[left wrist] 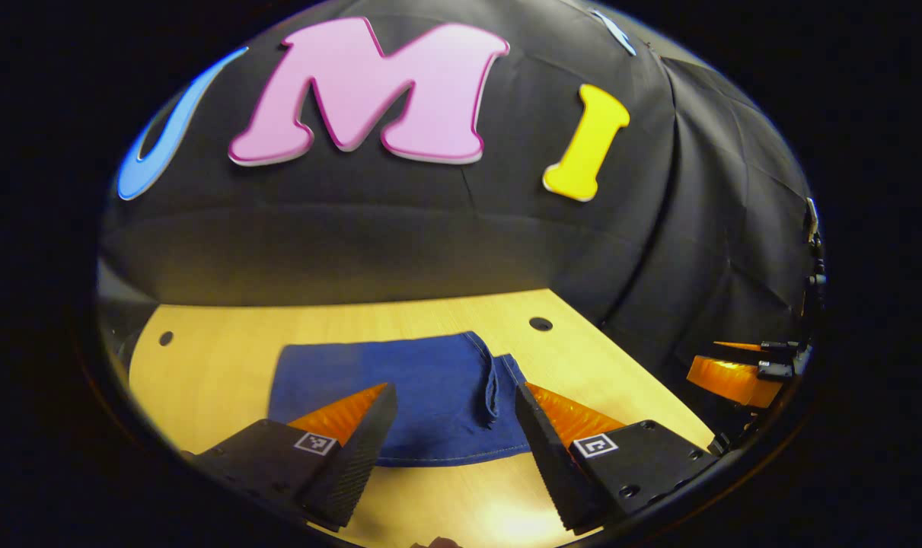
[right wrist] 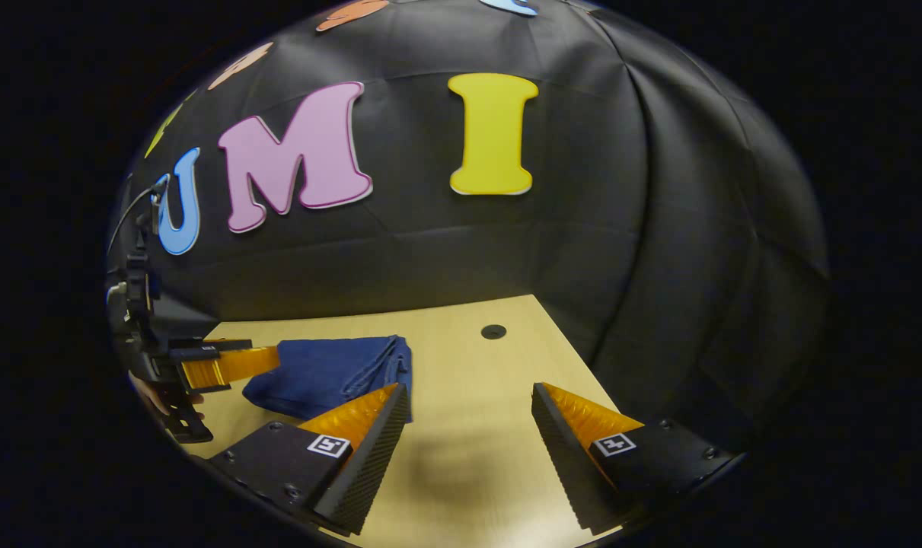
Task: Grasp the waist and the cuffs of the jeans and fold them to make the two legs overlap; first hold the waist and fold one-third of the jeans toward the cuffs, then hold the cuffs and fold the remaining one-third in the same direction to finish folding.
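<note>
Plainly both sets of jaws stand apart and hold nothing: the left gripper hangs over the near edge of the jeans, the right gripper over bare worktop beside them. The jeans lie as a compact bundle, long axis crosswise, so folding looks finished.

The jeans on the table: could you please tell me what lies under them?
The folded jeans lie flat on the wooden table, bare wood showing all around them. The wood beneath them is covered, as are their inner layers.
</note>
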`<state>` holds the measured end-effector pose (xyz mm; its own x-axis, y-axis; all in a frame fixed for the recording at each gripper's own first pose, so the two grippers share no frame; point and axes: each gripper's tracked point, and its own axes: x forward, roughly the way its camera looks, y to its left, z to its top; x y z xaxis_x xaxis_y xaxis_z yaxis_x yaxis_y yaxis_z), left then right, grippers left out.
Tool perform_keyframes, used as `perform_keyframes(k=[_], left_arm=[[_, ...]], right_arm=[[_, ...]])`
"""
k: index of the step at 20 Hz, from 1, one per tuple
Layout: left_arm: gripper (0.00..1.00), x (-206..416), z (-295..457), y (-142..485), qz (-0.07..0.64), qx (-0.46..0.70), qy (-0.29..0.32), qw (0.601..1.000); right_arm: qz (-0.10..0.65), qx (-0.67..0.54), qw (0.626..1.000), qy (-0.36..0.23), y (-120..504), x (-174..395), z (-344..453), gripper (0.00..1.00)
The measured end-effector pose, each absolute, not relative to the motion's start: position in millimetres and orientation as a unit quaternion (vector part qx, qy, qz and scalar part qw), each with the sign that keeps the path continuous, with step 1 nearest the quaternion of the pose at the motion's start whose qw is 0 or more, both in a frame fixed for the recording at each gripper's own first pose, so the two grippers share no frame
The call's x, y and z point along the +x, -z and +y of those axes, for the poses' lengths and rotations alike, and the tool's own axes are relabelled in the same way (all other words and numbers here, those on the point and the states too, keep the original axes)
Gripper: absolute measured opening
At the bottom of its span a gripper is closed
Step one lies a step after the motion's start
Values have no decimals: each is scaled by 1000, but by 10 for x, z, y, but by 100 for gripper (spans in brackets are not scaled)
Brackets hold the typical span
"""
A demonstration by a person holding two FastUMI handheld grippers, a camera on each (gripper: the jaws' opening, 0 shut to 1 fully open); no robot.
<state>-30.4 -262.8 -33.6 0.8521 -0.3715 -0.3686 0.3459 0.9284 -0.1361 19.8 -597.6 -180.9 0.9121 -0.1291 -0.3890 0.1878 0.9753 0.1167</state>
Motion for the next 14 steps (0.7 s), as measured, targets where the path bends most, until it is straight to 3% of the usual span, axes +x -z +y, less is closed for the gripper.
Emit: perform_keyframes(k=[7,14], left_arm=[[97,-1212,-1550,-771,90,-40,143,985],[96,-2281,-633,-1418,7,-8,103,995]], right_arm=[[141,51,987,53,1006,-229,-5079,99],[75,46,994,63,229,-975,-4361,99]])
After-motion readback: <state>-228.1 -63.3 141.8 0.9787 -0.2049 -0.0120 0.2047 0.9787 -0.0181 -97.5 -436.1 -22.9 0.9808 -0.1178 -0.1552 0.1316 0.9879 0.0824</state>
